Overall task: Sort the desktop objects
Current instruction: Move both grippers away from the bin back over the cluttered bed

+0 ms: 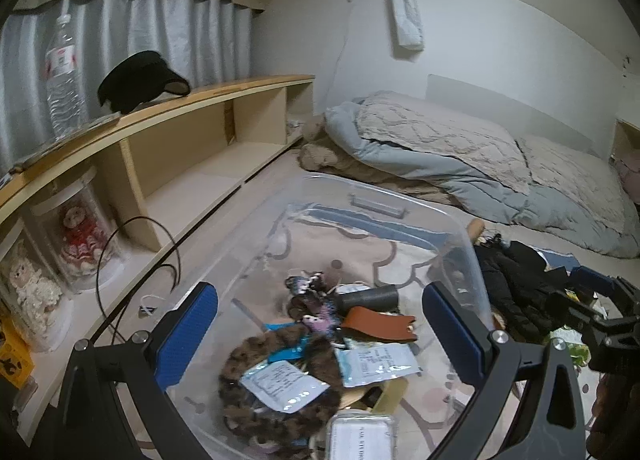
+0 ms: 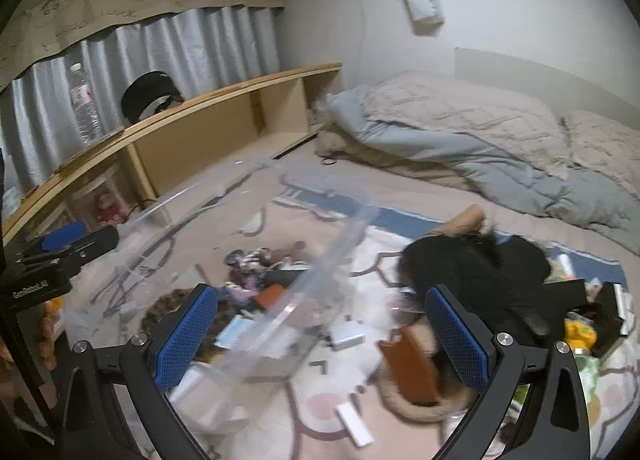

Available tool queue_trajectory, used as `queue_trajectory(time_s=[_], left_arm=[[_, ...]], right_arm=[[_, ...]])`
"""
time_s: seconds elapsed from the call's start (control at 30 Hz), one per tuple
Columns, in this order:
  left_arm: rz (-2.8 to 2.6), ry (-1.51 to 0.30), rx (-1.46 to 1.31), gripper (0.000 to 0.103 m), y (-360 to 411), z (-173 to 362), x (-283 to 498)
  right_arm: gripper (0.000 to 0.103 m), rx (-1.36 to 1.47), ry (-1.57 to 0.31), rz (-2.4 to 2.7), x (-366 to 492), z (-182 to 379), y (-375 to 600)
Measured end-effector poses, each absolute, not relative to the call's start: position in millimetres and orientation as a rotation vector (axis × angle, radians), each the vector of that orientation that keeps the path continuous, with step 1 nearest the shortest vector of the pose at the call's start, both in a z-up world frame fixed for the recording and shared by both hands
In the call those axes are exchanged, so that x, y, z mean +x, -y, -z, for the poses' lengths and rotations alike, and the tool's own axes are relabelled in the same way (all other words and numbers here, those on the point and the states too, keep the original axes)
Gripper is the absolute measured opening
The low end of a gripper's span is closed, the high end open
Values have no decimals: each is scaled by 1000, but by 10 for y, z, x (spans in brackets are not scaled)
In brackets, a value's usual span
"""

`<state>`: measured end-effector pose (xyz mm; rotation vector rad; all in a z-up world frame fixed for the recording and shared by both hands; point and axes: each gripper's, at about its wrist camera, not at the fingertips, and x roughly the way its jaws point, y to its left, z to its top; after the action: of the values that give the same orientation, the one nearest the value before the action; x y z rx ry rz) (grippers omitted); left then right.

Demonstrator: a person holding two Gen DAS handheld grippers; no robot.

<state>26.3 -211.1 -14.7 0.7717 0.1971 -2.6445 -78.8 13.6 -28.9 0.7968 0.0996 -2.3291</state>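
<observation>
The left gripper [image 1: 320, 340] is spread wide with nothing between its blue pads, positioned above a clear plastic bin [image 1: 460, 227] on the rug [image 2: 320, 404]. The bin contains a brown furry band [image 1: 240, 360], white packets [image 1: 280, 384], a brown leather case [image 1: 380, 324] and a dark tube [image 1: 368, 297]. The right gripper [image 2: 320, 336] is likewise wide apart and holds nothing, near the bin's blurred rim, with a black garment [image 2: 480, 272] and a brown wallet [image 2: 408, 368] lying on the rug outside the bin.
</observation>
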Motion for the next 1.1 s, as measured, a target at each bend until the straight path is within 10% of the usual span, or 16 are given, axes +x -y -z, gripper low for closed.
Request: queue_trajectory(time_s=[1.1], left_arm=[[2886,-44,822,103,667,111,-315]], right_arm=[[103,752,-76,2645,-929,276,-1781]])
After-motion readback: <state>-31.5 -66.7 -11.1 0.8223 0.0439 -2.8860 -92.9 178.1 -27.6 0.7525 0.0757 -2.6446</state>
